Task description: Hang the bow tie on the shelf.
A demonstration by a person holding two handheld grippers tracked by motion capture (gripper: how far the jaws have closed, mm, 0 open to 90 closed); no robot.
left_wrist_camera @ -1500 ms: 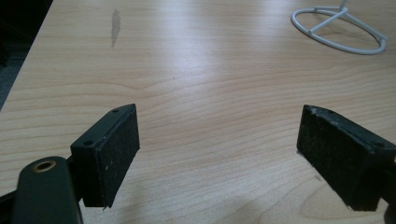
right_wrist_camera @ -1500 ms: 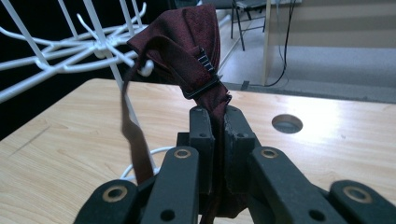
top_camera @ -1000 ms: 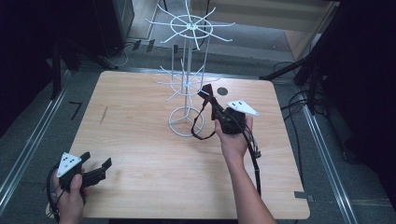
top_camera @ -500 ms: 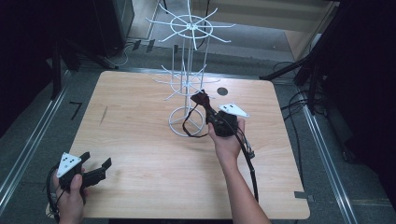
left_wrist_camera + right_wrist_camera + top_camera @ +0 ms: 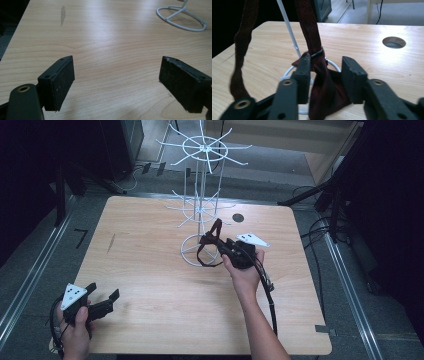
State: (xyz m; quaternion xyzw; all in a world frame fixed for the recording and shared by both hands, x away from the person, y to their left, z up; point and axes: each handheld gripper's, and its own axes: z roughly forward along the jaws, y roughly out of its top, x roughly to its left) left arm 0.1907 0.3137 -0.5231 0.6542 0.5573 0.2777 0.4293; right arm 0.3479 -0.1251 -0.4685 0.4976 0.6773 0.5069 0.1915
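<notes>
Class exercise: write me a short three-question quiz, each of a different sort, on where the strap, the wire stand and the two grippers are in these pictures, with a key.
1. True or false: the left gripper holds the dark red strap.
2. Multiple choice: the white wire stand is on (A) the floor, (B) the wooden table, (C) a chair.
3. Fill in: the right gripper has the strap ______ its jaws.

Key
1. False: its jaws are wide apart over bare table, near the front left corner.
2. B.
3. Between; they look partly open around it.
</notes>
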